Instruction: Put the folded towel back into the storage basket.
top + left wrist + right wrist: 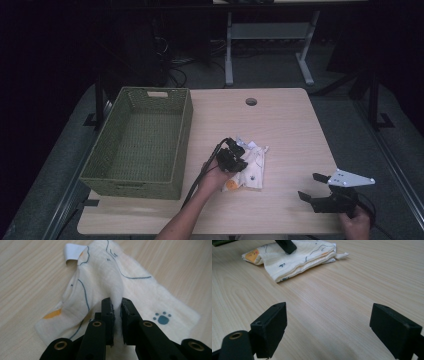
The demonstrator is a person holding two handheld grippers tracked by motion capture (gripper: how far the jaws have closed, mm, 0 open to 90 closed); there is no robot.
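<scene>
While the left gripper presses its two black jaws together on a raised fold of the cream-coloured folded cloth printed with blue line drawings, a blue paw mark and orange patches, the cloth itself lies on the pale wooden tabletop a little toward the near edge from the middle, just off the right side of the basket. Seen from the high view, the left gripper sits on top of the cloth, with the person's left hand behind it and a black cable trailing back toward the near edge. A small white tag curls up at the far end of the cloth in the left gripper view, and the pinched fold stands up between the pads while the other layers stay flat on the wood. The right gripper rests near the near right corner of the tabletop, well apart from the cloth, its jaws spread wide with nothing between them; the right gripper view looks across bare wood to the cloth beyond. A grey three-cornered plate sits on top of that gripper, and the person's right hand holds it at the near edge. A green woven rectangular basket stands along the left edge of the tabletop, and a small round hole lies near the far edge.
</scene>
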